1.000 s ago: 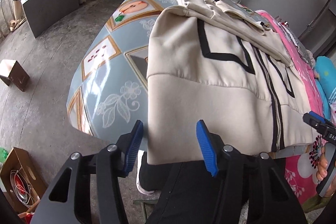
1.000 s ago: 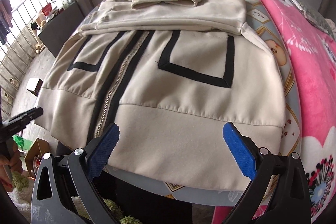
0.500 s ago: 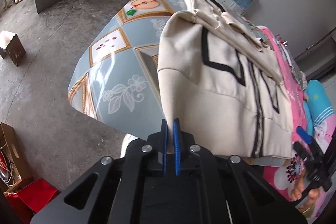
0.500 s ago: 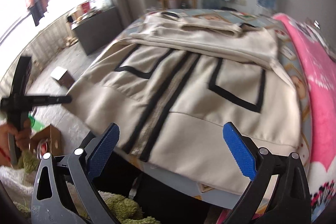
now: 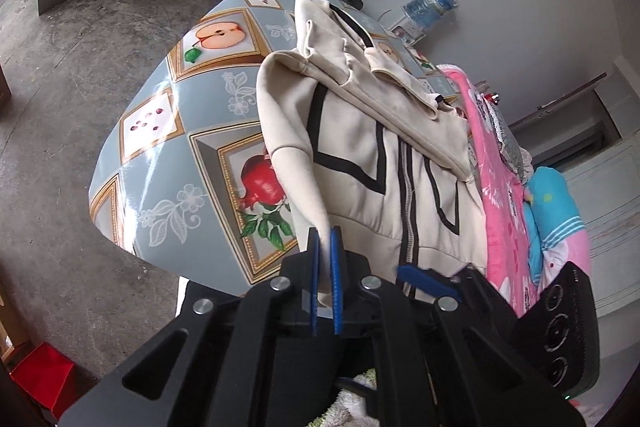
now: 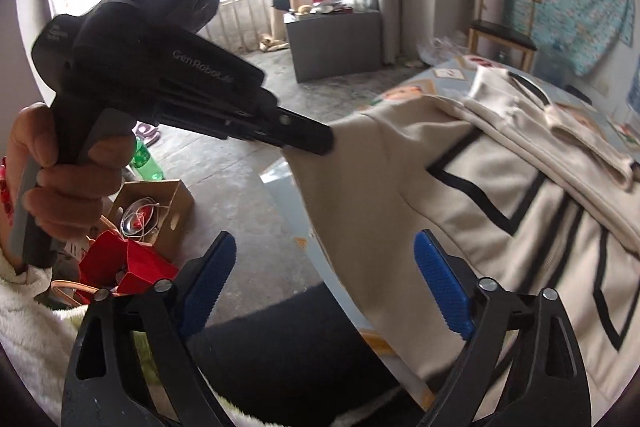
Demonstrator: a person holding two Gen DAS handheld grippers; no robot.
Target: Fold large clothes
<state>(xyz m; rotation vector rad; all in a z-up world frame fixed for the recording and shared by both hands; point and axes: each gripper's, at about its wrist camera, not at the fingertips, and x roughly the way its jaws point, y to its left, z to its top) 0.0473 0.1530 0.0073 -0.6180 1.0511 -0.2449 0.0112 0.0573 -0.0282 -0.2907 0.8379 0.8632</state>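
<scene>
Garment: cream zip jacket [image 5: 380, 163] with black stripes, spread on the fruit-print surface [image 5: 168, 147], hem overhanging the near edge.
Handling: soft, thick fleece, likely limp and fairly weighty; best taken at hem corners.
Left gripper [image 5: 325, 267]: fingers pinching the hem corner, lifted.
Right gripper [image 6: 320, 291]: fingers spread and closing, nothing pinched between them.

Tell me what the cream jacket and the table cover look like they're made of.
Jacket: likely a soft fleece or sweatshirt knit, matte, draping in thick folds, with black tape trim and a metal-looking zipper. Table cover: probably glossy vinyl or oilcloth; printed fruit panels with bright window glare streaking across it.
</scene>
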